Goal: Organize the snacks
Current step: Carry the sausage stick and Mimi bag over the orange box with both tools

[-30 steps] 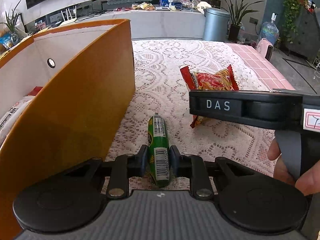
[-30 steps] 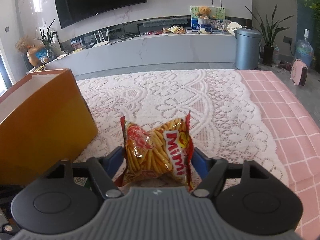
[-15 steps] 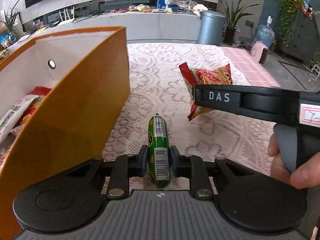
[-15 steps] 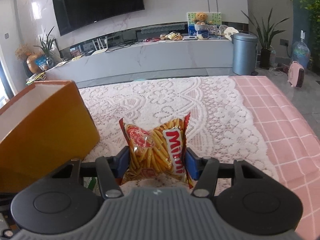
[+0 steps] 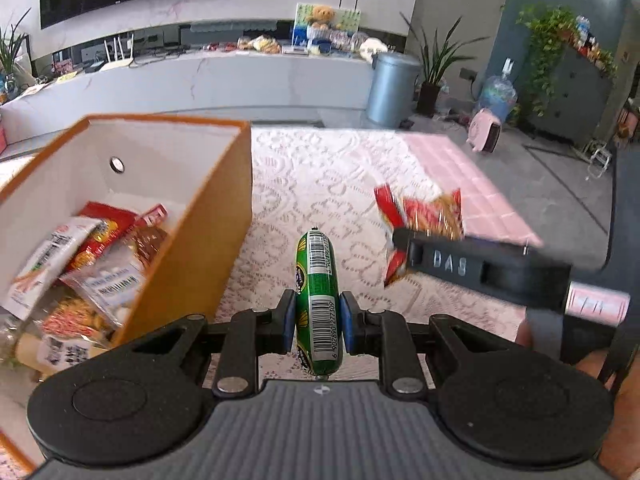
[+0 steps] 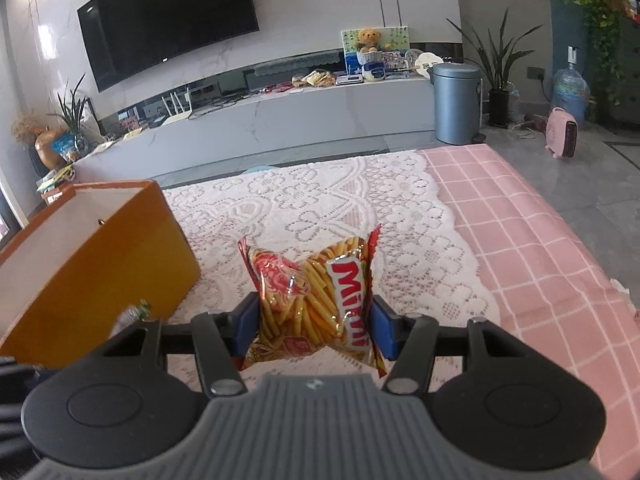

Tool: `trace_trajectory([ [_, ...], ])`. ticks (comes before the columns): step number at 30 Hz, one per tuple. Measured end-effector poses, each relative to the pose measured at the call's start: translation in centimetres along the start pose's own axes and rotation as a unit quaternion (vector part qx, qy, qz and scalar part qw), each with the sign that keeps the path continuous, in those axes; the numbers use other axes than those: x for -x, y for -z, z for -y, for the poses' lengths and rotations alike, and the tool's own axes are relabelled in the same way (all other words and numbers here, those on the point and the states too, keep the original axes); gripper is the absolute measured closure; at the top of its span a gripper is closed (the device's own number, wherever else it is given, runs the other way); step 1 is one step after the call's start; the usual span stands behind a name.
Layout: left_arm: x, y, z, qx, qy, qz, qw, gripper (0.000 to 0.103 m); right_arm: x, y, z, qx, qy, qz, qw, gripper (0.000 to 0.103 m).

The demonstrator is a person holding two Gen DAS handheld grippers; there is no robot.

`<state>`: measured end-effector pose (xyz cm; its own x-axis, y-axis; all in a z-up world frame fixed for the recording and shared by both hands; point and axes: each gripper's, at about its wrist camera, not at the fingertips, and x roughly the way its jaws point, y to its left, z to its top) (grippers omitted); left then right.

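Left hand-held gripper (image 5: 318, 326) clamped on green sausage stick (image 5: 317, 298), lifted just right of orange box (image 5: 208, 216) holding snack packets. Right hand-held gripper (image 6: 314, 330) clamped on fries snack bag (image 6: 314, 300), raised over lace-covered tabletop (image 6: 320, 204), likely both bound for box.

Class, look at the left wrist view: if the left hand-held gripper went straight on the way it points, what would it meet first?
Probably only the white lace tablecloth. The left hand-held gripper, holding the green sausage stick, points just right of the orange cardboard box; depth is uncertain.

snack packets (image 5: 80, 264) in box (image 5: 208, 216), left of sausage (image 5: 318, 300).
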<state>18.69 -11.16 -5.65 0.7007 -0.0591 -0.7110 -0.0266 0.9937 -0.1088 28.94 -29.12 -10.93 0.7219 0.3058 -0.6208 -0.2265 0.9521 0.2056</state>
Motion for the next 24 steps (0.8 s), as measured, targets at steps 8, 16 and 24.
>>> trace_trajectory([
  [8,4.3,-1.1,-3.0,0.023,0.026,0.028,0.999,0.078,4.4,1.4,-1.8,-0.058,-0.047,0.001,0.997,0.048],
  [16,7.0,-2.8,-8.6,0.066,0.047,0.033,0.9962,0.078,7.8,0.1,-7.6,0.001,-0.095,0.015,0.995,0.048],
  [24,7.7,-4.9,-14.1,0.065,0.049,0.02,0.9965,0.078,8.2,-2.9,-14.6,0.119,-0.125,0.011,0.985,0.048],
])
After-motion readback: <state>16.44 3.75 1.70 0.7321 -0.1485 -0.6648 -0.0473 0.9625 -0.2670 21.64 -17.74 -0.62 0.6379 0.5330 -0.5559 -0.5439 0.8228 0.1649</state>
